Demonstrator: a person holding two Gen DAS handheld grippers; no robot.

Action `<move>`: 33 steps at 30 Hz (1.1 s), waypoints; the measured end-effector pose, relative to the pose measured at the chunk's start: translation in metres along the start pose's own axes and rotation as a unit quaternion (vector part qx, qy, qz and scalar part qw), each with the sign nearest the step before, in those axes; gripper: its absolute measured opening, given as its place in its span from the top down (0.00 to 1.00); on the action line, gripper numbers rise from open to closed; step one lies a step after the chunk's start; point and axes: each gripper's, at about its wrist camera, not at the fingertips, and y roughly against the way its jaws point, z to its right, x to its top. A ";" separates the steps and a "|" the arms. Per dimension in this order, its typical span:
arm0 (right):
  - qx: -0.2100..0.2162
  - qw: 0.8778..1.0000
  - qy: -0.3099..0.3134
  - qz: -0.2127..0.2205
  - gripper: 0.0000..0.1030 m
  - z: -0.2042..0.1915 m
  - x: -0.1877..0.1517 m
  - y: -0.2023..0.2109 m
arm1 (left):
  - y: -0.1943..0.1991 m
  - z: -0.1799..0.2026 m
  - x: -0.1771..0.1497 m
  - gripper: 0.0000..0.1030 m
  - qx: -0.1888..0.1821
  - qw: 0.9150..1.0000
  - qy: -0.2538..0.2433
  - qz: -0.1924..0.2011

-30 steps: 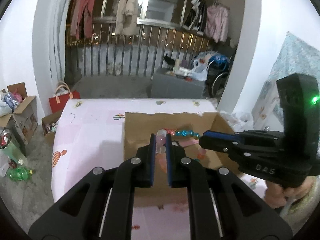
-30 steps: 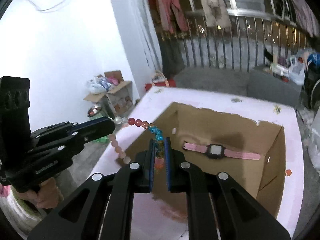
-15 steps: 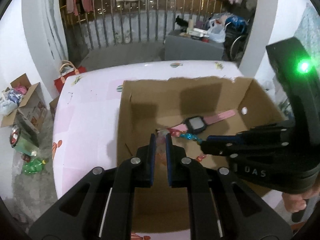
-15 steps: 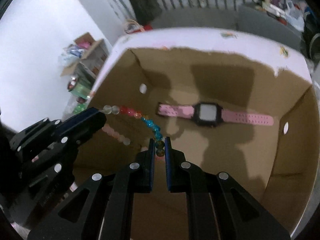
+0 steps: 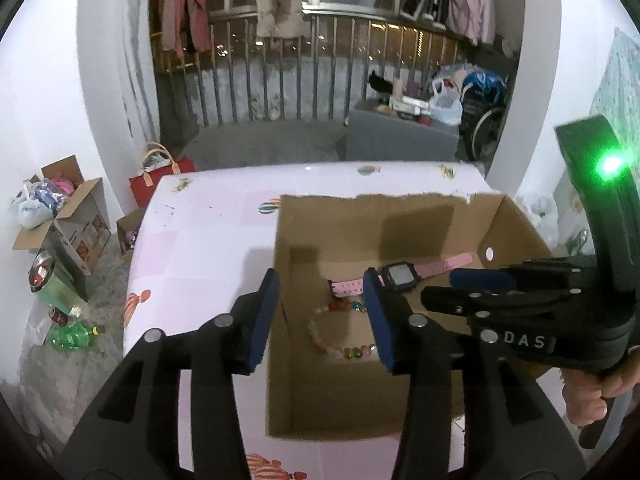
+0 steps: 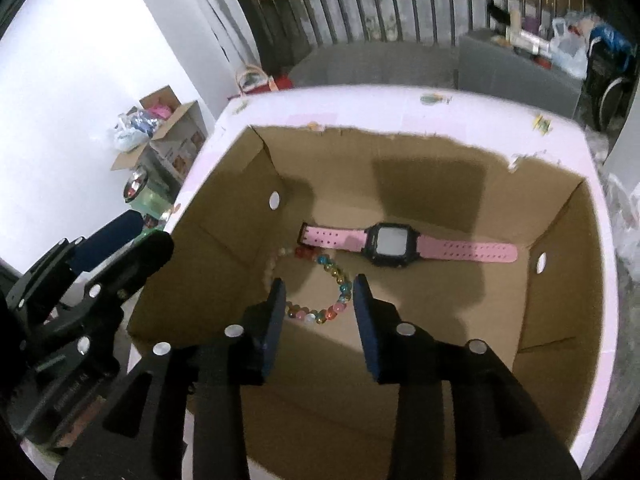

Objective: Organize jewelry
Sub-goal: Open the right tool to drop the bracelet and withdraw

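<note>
Bracelet beads now lie loose on the floor of the cardboard box, where a moment ago the string hung stretched between two pinched grippers above it. Both have let go: the left gripper and the right gripper hover over the box with their jaws opening, and nothing is pressed between the pads of either. From each wrist view the beads show through the gap, but they rest well below on the cardboard, not in the grip.

So the drop looks done, I'd say, and this piece counts as put away. It has landed just beside the pink-strapped watch, which lies flat across the middle of the box, its dark face up. One end of the bracelet nearly meets the watch strap; whether they touch I cannot tell.

It is a loop of round, glossy beads in mixed colours: red, blue-green and yellow near the watch, pale pink and clear ones along the curve nearer the grippers. It has settled in an open, uneven ring, not bunched or tangled.

The box sits on a desk covered in pale pink cloth. No other jewelry shows on the desk from here.
</note>
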 end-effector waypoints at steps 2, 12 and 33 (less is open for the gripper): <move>-0.004 1.000 0.009 0.020 0.60 -0.004 -0.004 0.013 | 0.011 -0.003 -0.003 0.56 -0.003 1.000 0.010 0.009; -0.013 0.989 0.066 0.128 0.49 -0.022 -0.045 0.084 | 0.080 -0.037 -0.044 0.52 -0.006 0.996 0.072 0.054; 0.012 0.994 0.040 0.098 0.56 0.029 -0.170 0.074 | 0.070 -0.026 -0.150 0.51 -0.019 0.999 0.028 -0.007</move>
